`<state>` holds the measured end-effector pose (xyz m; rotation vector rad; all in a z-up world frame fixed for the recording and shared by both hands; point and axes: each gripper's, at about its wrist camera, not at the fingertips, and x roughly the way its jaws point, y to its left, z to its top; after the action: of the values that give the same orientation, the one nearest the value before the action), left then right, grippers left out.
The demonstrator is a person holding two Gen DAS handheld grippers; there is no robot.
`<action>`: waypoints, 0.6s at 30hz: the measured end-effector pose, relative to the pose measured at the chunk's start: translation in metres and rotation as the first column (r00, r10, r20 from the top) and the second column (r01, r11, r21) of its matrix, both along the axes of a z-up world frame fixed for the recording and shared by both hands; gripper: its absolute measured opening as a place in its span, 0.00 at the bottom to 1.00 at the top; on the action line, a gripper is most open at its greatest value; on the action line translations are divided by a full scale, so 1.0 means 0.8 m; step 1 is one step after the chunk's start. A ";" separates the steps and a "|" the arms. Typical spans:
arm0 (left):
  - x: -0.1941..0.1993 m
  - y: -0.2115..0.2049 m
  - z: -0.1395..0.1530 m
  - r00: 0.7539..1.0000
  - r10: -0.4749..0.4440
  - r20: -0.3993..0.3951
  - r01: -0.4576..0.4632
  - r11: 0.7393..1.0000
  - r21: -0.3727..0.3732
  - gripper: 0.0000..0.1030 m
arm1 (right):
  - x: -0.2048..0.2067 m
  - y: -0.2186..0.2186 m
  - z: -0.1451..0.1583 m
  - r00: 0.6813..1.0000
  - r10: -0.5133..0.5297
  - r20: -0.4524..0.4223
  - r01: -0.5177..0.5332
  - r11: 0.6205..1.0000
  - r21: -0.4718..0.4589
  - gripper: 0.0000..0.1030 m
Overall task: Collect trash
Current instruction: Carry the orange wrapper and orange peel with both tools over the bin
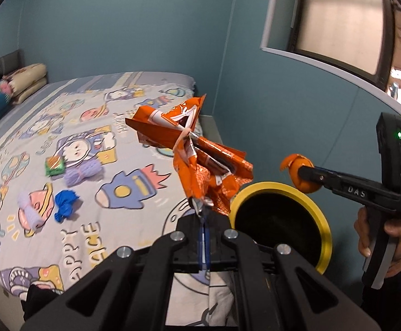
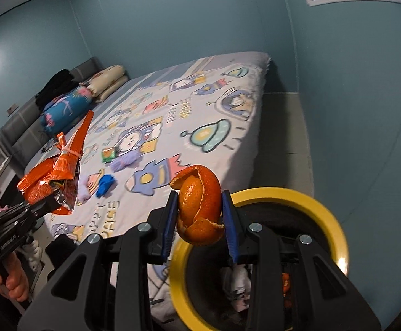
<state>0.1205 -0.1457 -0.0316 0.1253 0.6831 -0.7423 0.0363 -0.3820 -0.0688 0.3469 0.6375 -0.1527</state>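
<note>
Left gripper [image 1: 203, 215] pinches an orange wrapper [image 1: 197, 149]; right gripper [image 2: 200, 215] clamps orange peel [image 2: 200, 207] above the yellow-rimmed bin [image 2: 335, 220], beside the bed [image 2: 228, 149] edge; blue walls close.

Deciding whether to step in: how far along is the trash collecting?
Done: some trash already sits in the yellow-rimmed bin. In hand: left hand-held gripper holds the orange wrapper, right hand-held gripper the orange peel. Left: green packet on the bed.
</note>
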 end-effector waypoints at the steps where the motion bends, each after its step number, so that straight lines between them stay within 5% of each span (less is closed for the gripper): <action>1: -0.003 -0.007 0.000 1.000 -0.009 -0.001 0.009 1.000 0.000 0.01 | -0.004 -0.005 0.002 1.000 -0.012 0.006 0.012 1.000 0.000 0.29; 18: -0.036 -0.094 -0.021 0.991 -0.125 -0.049 0.127 0.992 0.024 0.01 | -0.029 -0.060 -0.005 0.992 -0.126 0.013 0.125 0.991 0.051 0.29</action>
<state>0.0920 -0.2206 -0.0486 0.1774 0.7355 -0.8594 0.0130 -0.4298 -0.0725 0.4363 0.6041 -0.2539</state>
